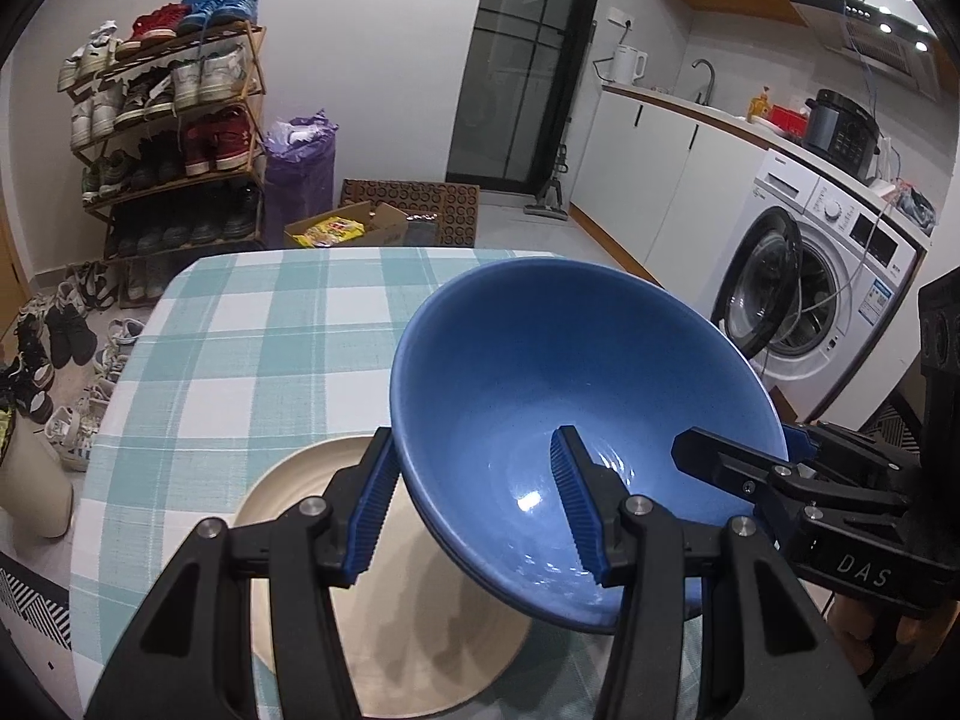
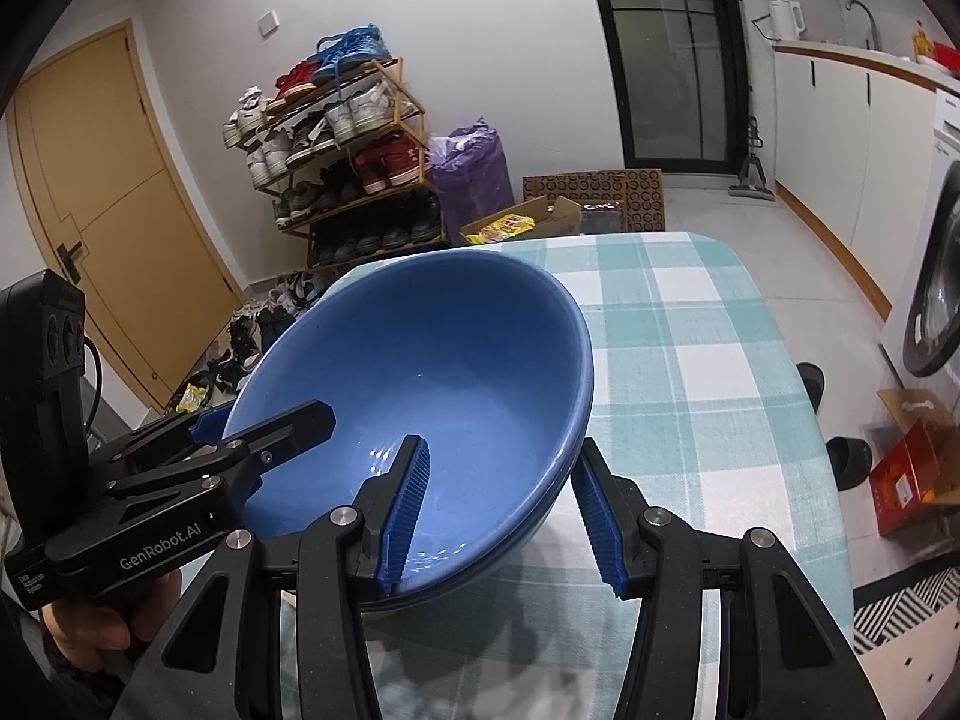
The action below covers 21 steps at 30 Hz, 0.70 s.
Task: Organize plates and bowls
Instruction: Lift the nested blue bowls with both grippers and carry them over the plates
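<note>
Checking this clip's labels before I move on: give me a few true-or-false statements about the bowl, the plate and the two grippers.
1. The blue bowl is tilted. True.
2. Only the left gripper straddles the bowl's rim. False: the right gripper straddles the opposite rim too.
3. A cream plate lies on the checked tablecloth below the bowl. True.
4. The bowl holds food. False: its inside is bare.
5. The tablecloth is red. False: it is teal and white.
</note>
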Available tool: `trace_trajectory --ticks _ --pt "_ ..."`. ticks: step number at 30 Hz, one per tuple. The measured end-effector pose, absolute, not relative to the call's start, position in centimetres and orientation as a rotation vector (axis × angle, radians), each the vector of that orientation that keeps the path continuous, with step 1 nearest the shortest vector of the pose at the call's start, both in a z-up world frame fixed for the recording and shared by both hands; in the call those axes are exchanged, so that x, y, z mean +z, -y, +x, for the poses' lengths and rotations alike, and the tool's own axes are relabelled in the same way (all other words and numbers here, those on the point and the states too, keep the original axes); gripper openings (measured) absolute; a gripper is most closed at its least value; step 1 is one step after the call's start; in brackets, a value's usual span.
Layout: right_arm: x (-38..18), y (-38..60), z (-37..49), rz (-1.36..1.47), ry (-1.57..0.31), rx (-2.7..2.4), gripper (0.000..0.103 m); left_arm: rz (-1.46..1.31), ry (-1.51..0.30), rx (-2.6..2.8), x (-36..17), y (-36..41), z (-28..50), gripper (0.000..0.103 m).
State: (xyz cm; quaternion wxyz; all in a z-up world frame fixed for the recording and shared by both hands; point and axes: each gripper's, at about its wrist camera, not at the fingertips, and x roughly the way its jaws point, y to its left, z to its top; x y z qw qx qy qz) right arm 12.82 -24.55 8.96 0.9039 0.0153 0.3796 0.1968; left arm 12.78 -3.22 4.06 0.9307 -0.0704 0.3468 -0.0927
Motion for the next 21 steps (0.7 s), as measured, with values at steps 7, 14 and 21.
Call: trace_trajectory --ticks 7,14,21 --pt "9.1 21.8 13.0 0.009 -0.780 0.423 0.051 -0.173 -0.703 -0.160 3.7 0.7 12.4 0.051" --pt "8.6 19.4 13.4 0.000 -0.789 0.446 0.051 -0.200 -0.699 -0.133 3.2 -1.4 12.1 0.051" --pt "7.7 17.3 14.1 -0.021 -0.803 0.467 0.051 -0.216 -0.698 -0.114 2.6 -3.2 12.0 0.051"
